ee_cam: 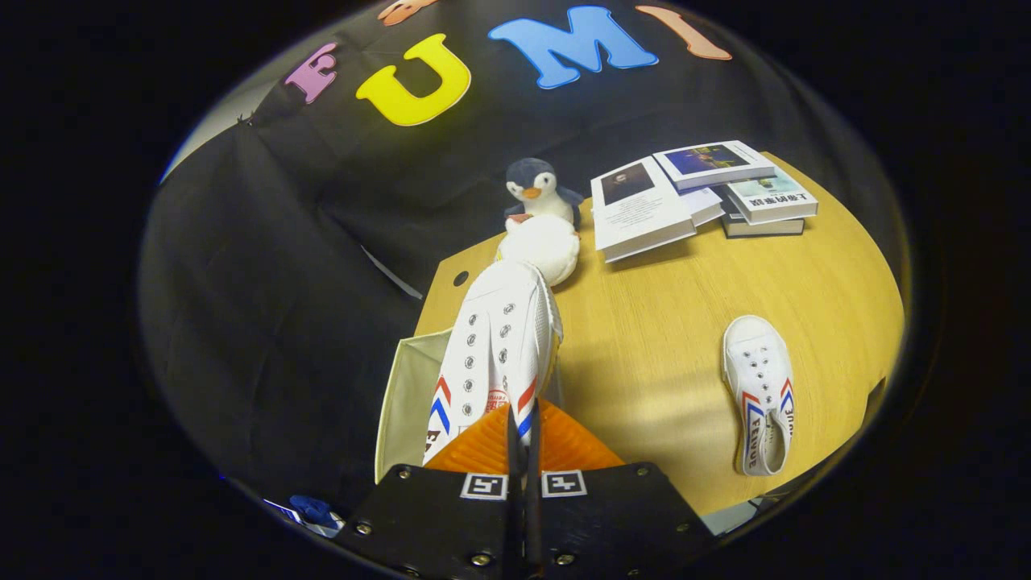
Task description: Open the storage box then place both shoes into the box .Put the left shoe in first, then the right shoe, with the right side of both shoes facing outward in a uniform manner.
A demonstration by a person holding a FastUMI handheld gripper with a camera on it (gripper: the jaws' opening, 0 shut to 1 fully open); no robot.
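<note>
Gripper view: the wooden table [660, 354] spreads across the right half of the frame, with the black booth cloth behind it and down the left side. At the table's far edge, in the upper middle of the frame, one plush penguin [536, 189] stands upright, and a round white plush ball [544, 246] sits just in front of it, touching it. To the upper right lies a loose pile of books [693, 193]; I count at least four, the top ones overlapping.

There are two white shoes with red and blue chevrons. One shoe [499, 354] is held up in the lower middle of the frame, toe pointing away toward the plush ball and covering part of it. The other shoe [759, 391] lies on the table at the lower right, well apart, its opening toward the camera.

One cream storage box [407, 403] shows at the table's left edge, just left of and below the held shoe, which hides much of it.

The gripper [522, 439] points forward from the bottom centre, its fingers pressed nearly together, clamping the held shoe's heel end.
</note>
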